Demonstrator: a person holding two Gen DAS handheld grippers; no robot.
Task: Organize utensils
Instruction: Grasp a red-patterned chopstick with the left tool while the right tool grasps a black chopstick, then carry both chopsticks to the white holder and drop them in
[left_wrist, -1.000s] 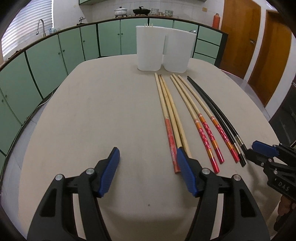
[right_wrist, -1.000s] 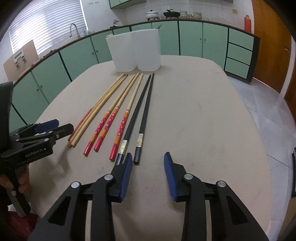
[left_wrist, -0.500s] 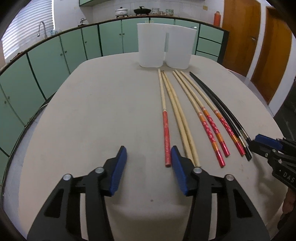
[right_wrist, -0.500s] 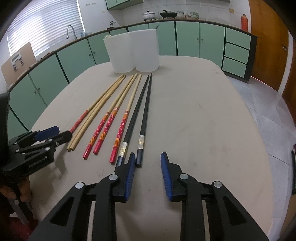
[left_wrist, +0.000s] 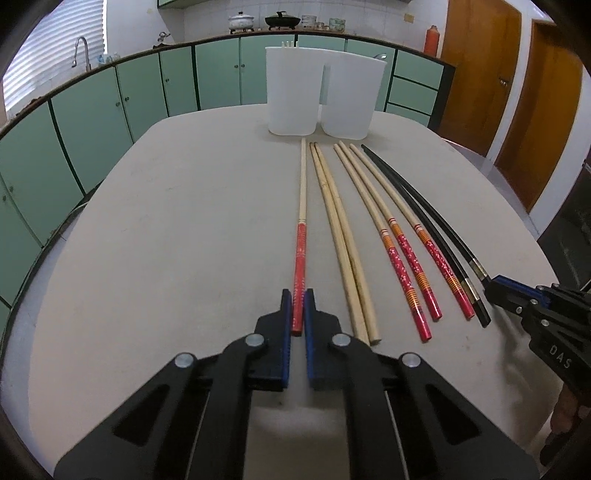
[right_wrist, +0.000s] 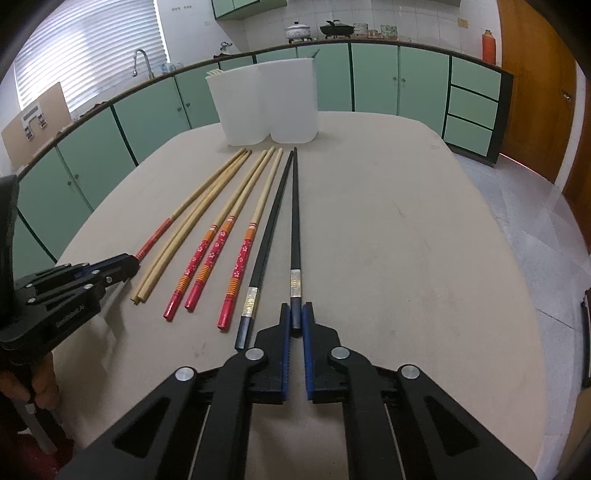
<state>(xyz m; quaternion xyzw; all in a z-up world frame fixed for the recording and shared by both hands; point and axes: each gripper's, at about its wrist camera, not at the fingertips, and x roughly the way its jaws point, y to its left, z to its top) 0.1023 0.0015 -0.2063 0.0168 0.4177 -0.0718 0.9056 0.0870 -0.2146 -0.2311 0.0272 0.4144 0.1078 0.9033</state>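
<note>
on a beige tabletop (left_wrist: 184, 258), the left claw (left_wrist: 297, 299) is closed on the near end of a red-handled chopstick (left_wrist: 300, 254), at the left edge of a row. the right claw (right_wrist: 296, 314) grips the near end of a black chopstick (right_wrist: 294, 236) at the row's right edge. between them lie two plain bamboo chopsticks (left_wrist: 341, 236), three floral red chopsticks (right_wrist: 218, 251) and another black one (right_wrist: 264, 240). beyond stand two white containers (left_wrist: 321, 99), side by side.
</note>
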